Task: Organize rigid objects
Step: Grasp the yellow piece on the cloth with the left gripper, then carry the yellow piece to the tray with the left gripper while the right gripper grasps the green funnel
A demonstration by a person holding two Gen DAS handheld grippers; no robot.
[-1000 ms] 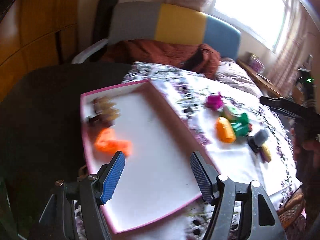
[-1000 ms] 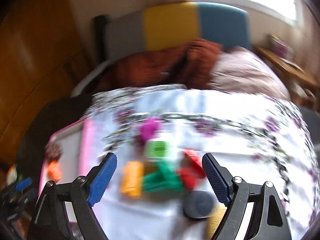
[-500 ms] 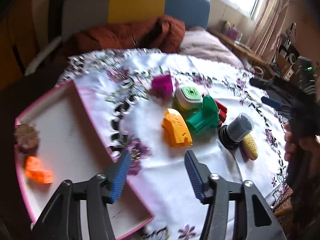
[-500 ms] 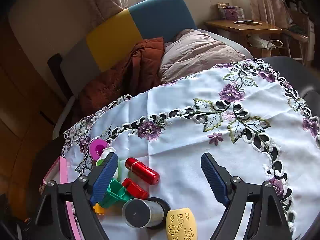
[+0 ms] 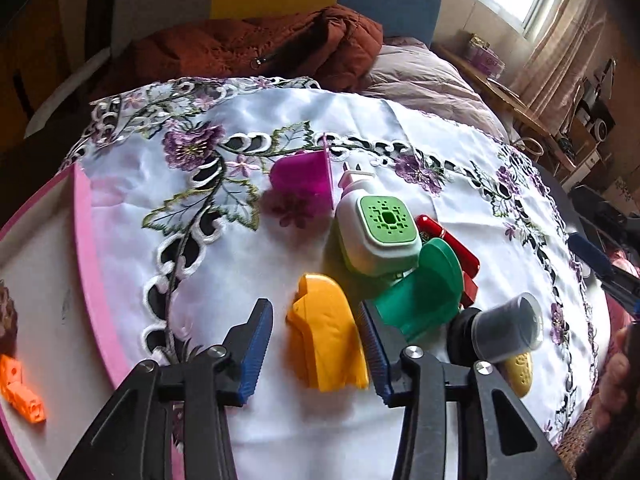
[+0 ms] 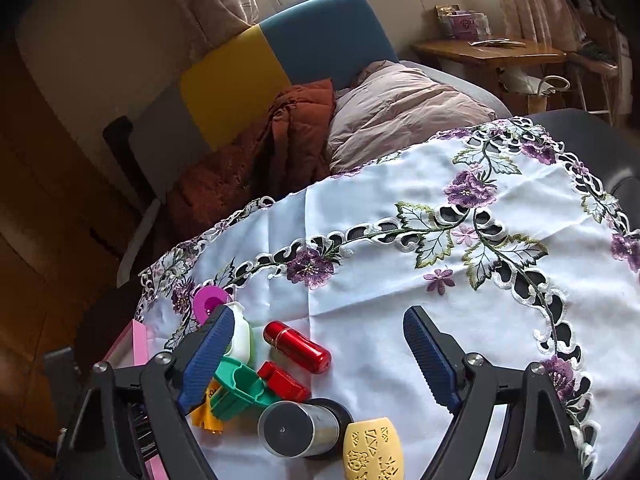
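Observation:
On the flowered cloth lies an orange-yellow plastic piece [image 5: 326,332], between the fingers of my left gripper [image 5: 314,306]. Its jaws are closing; the right pad is at the piece's edge, while a gap shows at the left pad. Beside it are a green scoop-like piece [image 5: 424,292], a white and green block [image 5: 380,236], a magenta cup [image 5: 304,180], a red cylinder [image 6: 298,346], a grey canister [image 6: 296,428] and a yellow oval [image 6: 374,452]. My right gripper [image 6: 320,312] stands open above the cloth, just past the red cylinder, holding nothing.
A pink-rimmed tray [image 5: 90,248] lies at the left with an orange block [image 5: 20,392] and a brown lump in it. A sofa with a rust blanket [image 5: 256,44] and pale cushion stands behind. A person's hand [image 5: 616,380] shows at the right edge.
My left gripper swung right from over the tray to the pile and narrowed its jaws around the orange-yellow piece. The right gripper's view shifted and rolled early, then held still.

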